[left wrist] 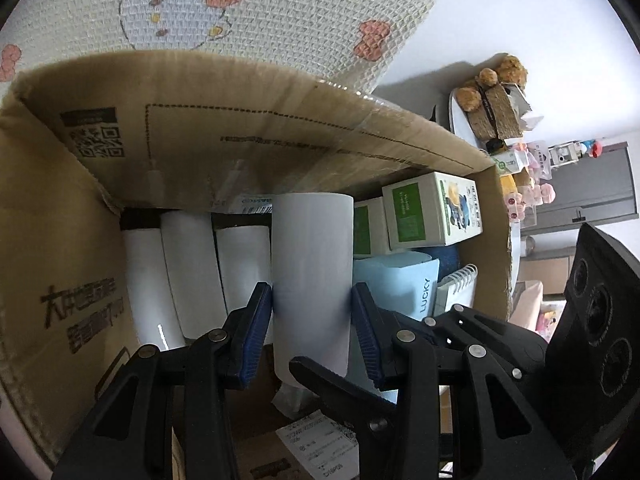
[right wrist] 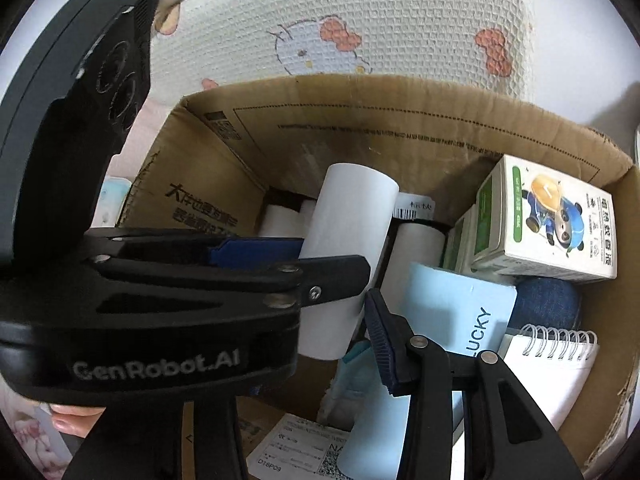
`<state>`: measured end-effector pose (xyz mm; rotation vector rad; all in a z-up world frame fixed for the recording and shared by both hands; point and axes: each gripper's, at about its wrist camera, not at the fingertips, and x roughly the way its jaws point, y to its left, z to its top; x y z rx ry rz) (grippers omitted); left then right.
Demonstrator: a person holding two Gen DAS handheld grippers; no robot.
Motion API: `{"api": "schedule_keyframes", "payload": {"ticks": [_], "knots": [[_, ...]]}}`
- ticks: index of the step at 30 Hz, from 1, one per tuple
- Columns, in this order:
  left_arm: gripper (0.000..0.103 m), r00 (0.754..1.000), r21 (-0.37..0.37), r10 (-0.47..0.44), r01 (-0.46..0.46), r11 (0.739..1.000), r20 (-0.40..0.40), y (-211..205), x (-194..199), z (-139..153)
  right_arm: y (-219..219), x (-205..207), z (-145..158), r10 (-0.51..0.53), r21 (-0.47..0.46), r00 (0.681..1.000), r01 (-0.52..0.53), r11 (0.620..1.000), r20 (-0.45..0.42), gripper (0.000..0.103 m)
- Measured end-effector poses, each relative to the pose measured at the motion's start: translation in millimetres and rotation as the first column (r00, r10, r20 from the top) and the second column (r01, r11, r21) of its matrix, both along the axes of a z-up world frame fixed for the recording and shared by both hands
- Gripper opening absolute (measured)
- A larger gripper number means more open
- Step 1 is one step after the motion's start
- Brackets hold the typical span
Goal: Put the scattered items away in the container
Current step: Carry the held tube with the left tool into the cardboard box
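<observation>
Our left gripper (left wrist: 312, 312) clenches a white roll (left wrist: 312, 264) inside the nearly full box (left wrist: 248, 136), beside other rolls (left wrist: 192, 272); the right gripper's (right wrist: 360, 320) state is unclear. Little seems left.

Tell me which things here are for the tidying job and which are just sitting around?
For the job:
- cardboard box, the container
- white roll held by the left hand-held gripper
- rolls, green-and-white cartons, blue LUCKY pack and spiral notepad, all in the box

Just lying about:
- teddy bear
- patterned cushion
</observation>
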<state>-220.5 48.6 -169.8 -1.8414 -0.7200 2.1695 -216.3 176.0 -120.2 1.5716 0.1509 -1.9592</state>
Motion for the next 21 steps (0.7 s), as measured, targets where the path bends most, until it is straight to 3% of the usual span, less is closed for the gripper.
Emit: {"api": "schedule_keyframes", "payload": {"ticks": [8, 21], "knots": [[0.045, 1.000, -0.013, 0.001, -0.001, 1.000, 0.031, 5, -5, -14, 2, -3, -1, 0.000, 0.016, 1.000, 0.000, 1.000, -0.009, 0.019], [0.045, 0.993, -0.010, 0.044, -0.043, 0.999, 0.114, 8, -19, -44, 1, 5, -4, 0.014, 0.075, 1.000, -0.013, 0.997, -0.012, 0.019]]}}
